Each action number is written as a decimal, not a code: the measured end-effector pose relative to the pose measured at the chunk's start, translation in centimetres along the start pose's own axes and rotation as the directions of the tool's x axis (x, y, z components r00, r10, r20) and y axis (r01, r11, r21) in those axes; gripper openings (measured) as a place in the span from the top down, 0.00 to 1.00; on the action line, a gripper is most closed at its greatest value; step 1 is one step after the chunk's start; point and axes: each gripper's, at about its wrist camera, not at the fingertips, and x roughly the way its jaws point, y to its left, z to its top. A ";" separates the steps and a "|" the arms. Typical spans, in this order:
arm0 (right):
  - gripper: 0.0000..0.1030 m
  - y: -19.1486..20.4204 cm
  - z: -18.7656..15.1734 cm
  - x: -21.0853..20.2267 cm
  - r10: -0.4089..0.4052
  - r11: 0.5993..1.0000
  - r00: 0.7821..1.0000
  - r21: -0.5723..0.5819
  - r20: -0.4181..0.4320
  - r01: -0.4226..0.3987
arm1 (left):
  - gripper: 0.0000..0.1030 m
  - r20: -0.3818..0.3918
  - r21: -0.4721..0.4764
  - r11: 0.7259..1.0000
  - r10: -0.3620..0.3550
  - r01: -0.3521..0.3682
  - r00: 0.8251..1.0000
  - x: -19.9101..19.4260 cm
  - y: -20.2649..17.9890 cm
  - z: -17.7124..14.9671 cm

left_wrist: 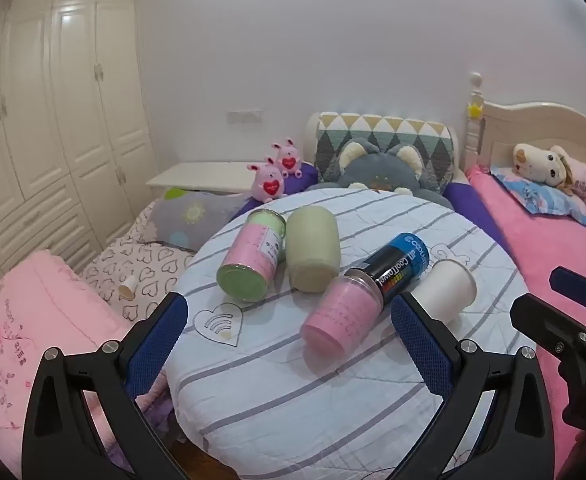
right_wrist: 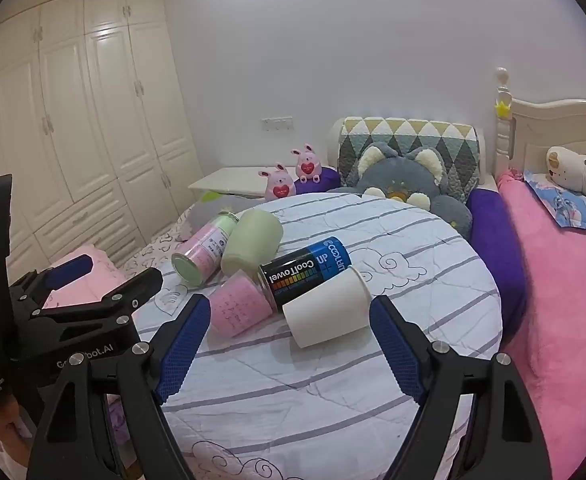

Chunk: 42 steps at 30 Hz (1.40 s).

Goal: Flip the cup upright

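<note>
A white paper cup [right_wrist: 327, 312] lies on its side on the round quilted table [right_wrist: 333, 400], base toward me; it also shows in the left wrist view [left_wrist: 447, 292]. My right gripper [right_wrist: 291, 310] is open, its blue pads on either side of the cup but short of it. My left gripper [left_wrist: 289, 306] is open and empty, just before a pink cup [left_wrist: 343, 316] lying on its side. A pale green cup [left_wrist: 313, 254] lies behind it.
A blue and black can [left_wrist: 397, 266] lies against the white cup. A pink and green can [left_wrist: 253, 256] lies at the left. Beds with pink bedding [left_wrist: 565, 264], plush toys [left_wrist: 377, 170] and a wardrobe [left_wrist: 53, 120] surround the table. The left gripper body [right_wrist: 73, 312] is at the right view's left.
</note>
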 end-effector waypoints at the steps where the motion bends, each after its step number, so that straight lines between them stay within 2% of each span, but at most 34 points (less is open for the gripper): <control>1: 0.19 0.0 0.0 0.0 -0.001 1.000 1.000 0.000 -0.002 0.001 | 0.00 0.000 -0.006 1.000 -0.003 0.003 1.000 -0.1 0.1 0.0; 9: 0.19 0.0 0.0 -0.1 -0.002 1.000 1.000 0.012 -0.013 0.002 | 0.00 -0.020 -0.037 0.999 -0.036 0.035 0.999 -0.5 1.0 -0.2; 17: 0.19 0.3 0.1 -0.3 0.003 1.000 1.000 0.009 -0.007 -0.003 | 0.00 -0.049 -0.031 0.999 -0.035 0.034 0.998 0.1 1.0 -0.8; 42: 0.19 0.8 0.1 -0.4 0.002 1.000 1.000 0.008 -0.003 -0.002 | 0.00 -0.074 -0.018 0.999 -0.047 0.046 0.996 0.3 0.9 -1.1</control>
